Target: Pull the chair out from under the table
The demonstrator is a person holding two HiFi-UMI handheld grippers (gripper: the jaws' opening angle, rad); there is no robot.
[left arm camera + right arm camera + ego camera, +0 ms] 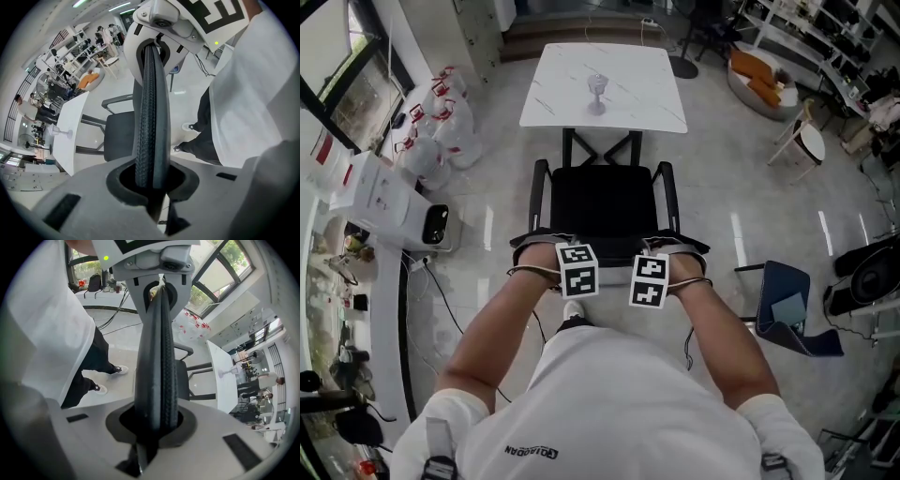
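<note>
The black chair [602, 202] stands on the glossy floor just in front of the white marble-look table [647, 108], its seat out from under the top. A stemmed glass [597, 94] stands on the table. My left gripper [565, 244] and right gripper [662, 246] sit side by side on the top edge of the backrest [609, 236], both shut on it. In the left gripper view the ribbed backrest edge [151, 117] runs up between the jaws of the left gripper [150, 180]. The right gripper [157, 420] clamps the same backrest edge [160, 357].
White plastic bags [441, 131] and a white appliance [394, 202] line the left wall, with cables on the floor. A dark blue chair [787, 314] stands at the right, a small round table [811, 141] further back. The person's shoe [573, 310] is close behind the chair.
</note>
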